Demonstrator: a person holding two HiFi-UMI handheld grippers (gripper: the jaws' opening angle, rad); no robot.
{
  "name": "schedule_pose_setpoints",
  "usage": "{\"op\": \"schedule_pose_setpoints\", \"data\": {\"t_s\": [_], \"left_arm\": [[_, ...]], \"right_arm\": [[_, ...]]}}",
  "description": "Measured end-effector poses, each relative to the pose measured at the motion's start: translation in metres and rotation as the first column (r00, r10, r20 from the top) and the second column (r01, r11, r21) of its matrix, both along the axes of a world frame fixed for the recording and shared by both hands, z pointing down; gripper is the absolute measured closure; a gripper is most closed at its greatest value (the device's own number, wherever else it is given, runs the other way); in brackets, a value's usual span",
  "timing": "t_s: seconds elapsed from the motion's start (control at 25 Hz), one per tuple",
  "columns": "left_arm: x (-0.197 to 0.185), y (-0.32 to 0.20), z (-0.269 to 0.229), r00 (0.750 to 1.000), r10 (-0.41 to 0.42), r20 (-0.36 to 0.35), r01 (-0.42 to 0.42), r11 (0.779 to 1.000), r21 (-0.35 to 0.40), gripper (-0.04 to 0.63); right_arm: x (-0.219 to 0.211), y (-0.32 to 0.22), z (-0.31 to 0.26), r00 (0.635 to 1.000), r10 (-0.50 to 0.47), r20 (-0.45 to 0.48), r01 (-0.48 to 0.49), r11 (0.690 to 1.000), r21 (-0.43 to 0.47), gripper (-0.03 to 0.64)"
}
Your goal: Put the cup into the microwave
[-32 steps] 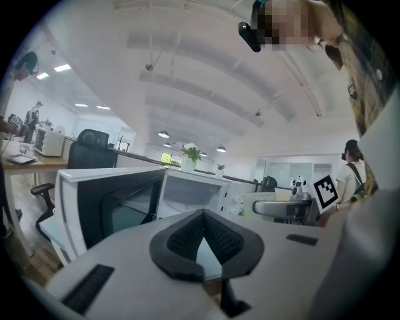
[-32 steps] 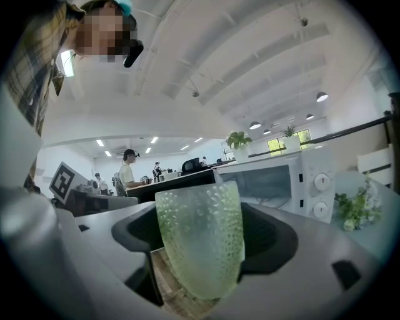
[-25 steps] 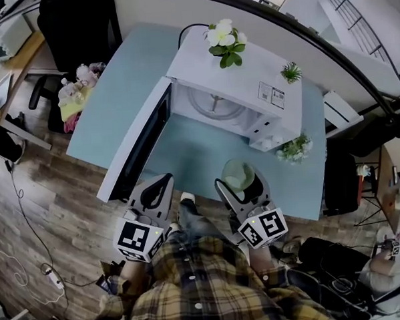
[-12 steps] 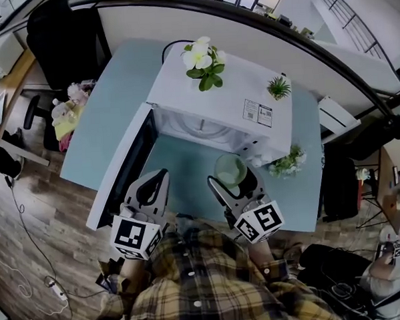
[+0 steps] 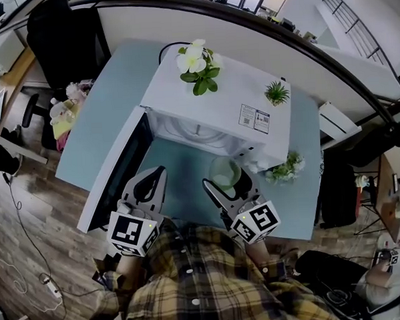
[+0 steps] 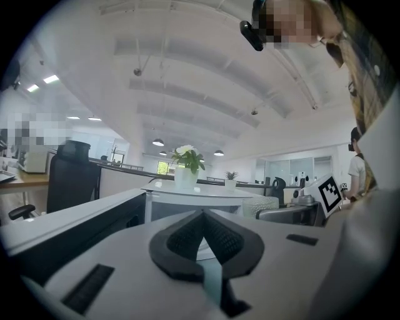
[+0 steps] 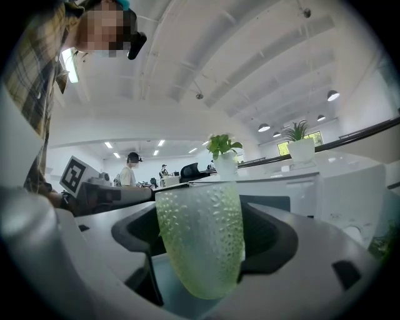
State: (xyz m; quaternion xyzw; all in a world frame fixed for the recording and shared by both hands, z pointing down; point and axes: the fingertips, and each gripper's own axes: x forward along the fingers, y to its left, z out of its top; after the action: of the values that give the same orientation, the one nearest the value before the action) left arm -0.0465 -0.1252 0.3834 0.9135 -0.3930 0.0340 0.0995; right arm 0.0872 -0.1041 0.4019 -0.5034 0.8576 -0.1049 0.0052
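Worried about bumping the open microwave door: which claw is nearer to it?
Left. The left claw hovers just right of the door; the right claw, shut on the cup, is farther right, in front of the microwave.

Cup nearer the microwave than before.

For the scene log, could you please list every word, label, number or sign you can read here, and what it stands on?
No text is legible in any view.
Stickers on the microwave top: print too small to read.
Cubes on the left claw and right claw: square markers only, no letters or numbers.
Cup in the right claw: no print.
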Motion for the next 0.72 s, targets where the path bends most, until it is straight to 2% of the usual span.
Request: {"op": "schedule_pose_setpoints", "data": {"t_s": [0.72], "left_arm": [[0.0002, -0.0014, 0.0108, 0.998, -0.052, 0.025, 0.052, 0.999, -0.010, 0.604]], "right_arm": [[0.0028, -0.0100, 0.0106, 0.999, -0.050, 0.020, 0.050, 0.999, -0.001, 0.239]]}}
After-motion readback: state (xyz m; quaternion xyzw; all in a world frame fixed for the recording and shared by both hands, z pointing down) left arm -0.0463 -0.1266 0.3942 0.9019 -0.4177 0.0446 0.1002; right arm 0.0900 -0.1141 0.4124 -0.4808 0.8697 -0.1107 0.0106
